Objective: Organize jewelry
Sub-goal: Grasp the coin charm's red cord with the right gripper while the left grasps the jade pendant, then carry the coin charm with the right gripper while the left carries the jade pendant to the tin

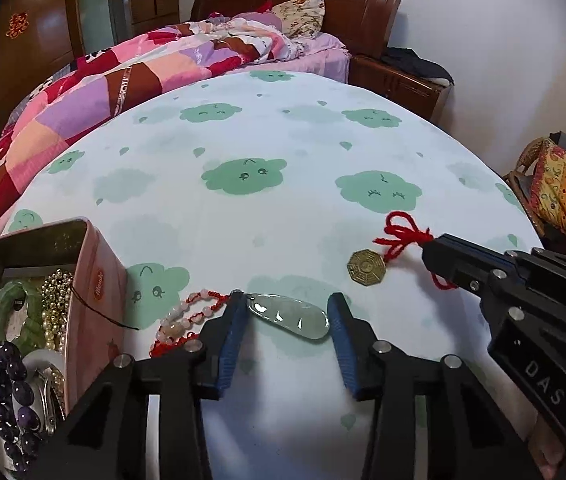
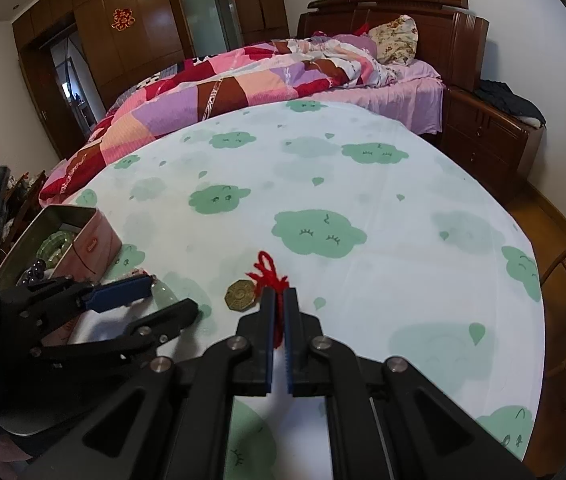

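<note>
**Red yarn pinched, jade pendant between spread fingers**

Red yarn cord is clamped between the nearly closed fingers of the right gripper; its loop and knot stick out past the fingertips, and one strand runs down between the blue pads. One octagonal brass medallion hangs from that cord and lies on the tablecloth just left of the fingertips. In the left wrist view the same medallion sits beside the red cord, and the right gripper comes in from the right edge.

The left gripper is spread wide and grips nothing. One pale green jade pendant lies flat on the cloth between its two blue pads; the pendant's upper end is at or against the left pad, its lower end short of the right one. A red cord strung with pale pink beads trails off to the left of that finger.

One pink tin box, open, stands near the table's left edge. Inside I count one green twisted bangle, one string of purple beads, a bunch of gold and pearl beads and some silvery metal piece too hidden to name.

The round table wears a white cloth with green cloud prints. Behind it stands one bed.
</note>
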`<state>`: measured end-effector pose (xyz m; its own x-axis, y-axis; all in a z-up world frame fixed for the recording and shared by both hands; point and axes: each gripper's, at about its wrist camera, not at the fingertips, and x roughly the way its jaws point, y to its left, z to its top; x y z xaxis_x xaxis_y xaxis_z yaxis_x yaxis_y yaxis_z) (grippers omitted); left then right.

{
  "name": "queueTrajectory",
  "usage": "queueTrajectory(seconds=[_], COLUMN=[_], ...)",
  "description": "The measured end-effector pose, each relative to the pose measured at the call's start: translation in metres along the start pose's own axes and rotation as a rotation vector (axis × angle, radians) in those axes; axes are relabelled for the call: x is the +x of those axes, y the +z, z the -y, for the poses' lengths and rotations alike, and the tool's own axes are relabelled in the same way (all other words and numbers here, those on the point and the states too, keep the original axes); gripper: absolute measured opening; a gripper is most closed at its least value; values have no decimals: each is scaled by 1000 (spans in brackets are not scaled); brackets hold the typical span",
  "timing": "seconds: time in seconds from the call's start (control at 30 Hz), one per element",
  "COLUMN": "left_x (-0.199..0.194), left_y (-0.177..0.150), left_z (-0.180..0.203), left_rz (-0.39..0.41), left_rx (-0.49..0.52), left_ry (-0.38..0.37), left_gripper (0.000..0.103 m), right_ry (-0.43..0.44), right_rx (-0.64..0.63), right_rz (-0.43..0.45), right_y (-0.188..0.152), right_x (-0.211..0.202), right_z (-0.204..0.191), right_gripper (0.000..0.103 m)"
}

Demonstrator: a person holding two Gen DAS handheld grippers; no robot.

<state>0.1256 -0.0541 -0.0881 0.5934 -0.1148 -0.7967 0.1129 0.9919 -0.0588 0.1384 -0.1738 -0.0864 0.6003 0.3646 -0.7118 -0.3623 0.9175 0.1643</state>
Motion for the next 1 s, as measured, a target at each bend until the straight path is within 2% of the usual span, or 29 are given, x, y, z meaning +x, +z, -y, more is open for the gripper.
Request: queueTrajectory(seconds=[0.33,0.67,1.0], left_x=[-16,-67,-106], left_y=[-8,-7,-7], left_z=[4,4,-6], left_rz=[28,150,227], left_rx=[26,43,35], left_ry=[-23,-21,-21], left_gripper=[43,43,43], right_ry=[11,27,71], right_rx=[9,-30,-64], right_rz=[23,67,126], right_y=[1,0,10], right_x=[-4,-19,-50], right_z=[1,-6,-24], right_gripper=[6,6,6])
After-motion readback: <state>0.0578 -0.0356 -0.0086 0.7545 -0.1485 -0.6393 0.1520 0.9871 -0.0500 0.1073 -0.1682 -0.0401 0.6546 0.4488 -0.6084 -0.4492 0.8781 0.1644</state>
